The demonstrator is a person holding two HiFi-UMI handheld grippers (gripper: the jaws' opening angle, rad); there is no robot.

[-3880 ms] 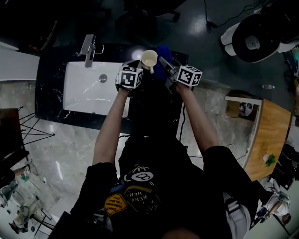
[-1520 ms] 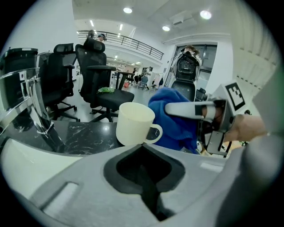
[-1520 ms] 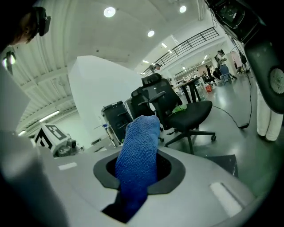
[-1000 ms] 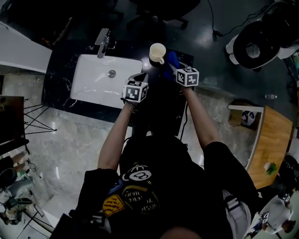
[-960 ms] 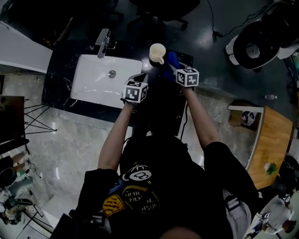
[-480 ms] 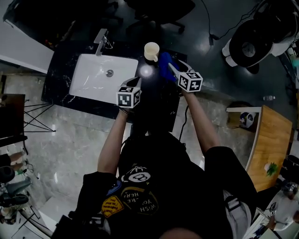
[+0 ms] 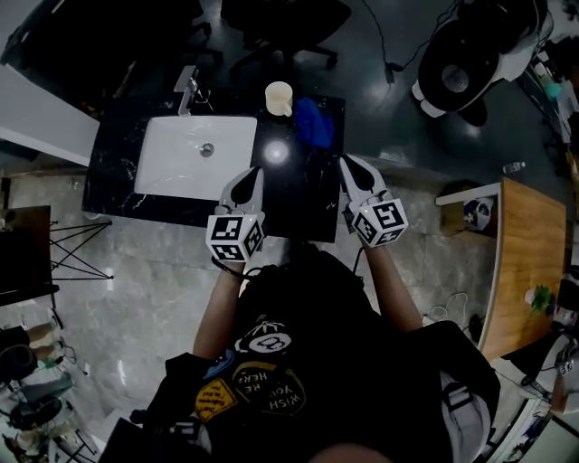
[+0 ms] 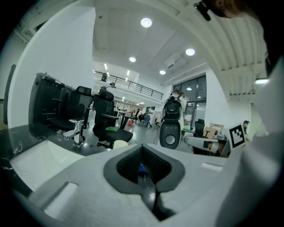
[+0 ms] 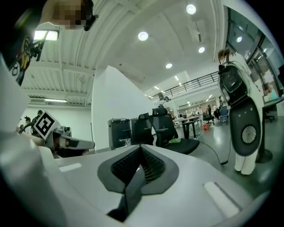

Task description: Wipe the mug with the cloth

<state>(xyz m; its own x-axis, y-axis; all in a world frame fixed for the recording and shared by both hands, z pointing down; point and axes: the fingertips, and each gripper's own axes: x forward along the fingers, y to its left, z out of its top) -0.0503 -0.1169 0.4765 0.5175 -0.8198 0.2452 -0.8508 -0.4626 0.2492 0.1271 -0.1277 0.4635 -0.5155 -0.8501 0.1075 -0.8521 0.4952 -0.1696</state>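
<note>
A cream mug [image 7: 278, 98] stands upright at the back of the black counter [image 7: 298, 194], right of the sink. The blue cloth [image 7: 312, 122] lies bunched on the counter just right of the mug. Both grippers hover over the counter's near edge, well short of mug and cloth. My left gripper [image 7: 252, 177] is shut and empty; in the left gripper view its jaws [image 8: 142, 153] meet, and the mug's rim [image 8: 120, 143] peeks over them. My right gripper [image 7: 348, 168] is also shut with nothing in it, jaws pressed together in the right gripper view [image 9: 141, 153].
A white sink [image 7: 194, 154] with a chrome faucet [image 7: 187, 89] fills the counter's left half. Office chairs [image 7: 280, 23] stand behind the counter, a white machine [image 7: 470, 59] at the back right, a wooden table [image 7: 529, 262] on the right.
Both grippers have drawn back toward the person, from beside the mug and cloth to the counter's near edge. The cloth, earlier at the right gripper, now lies free.
</note>
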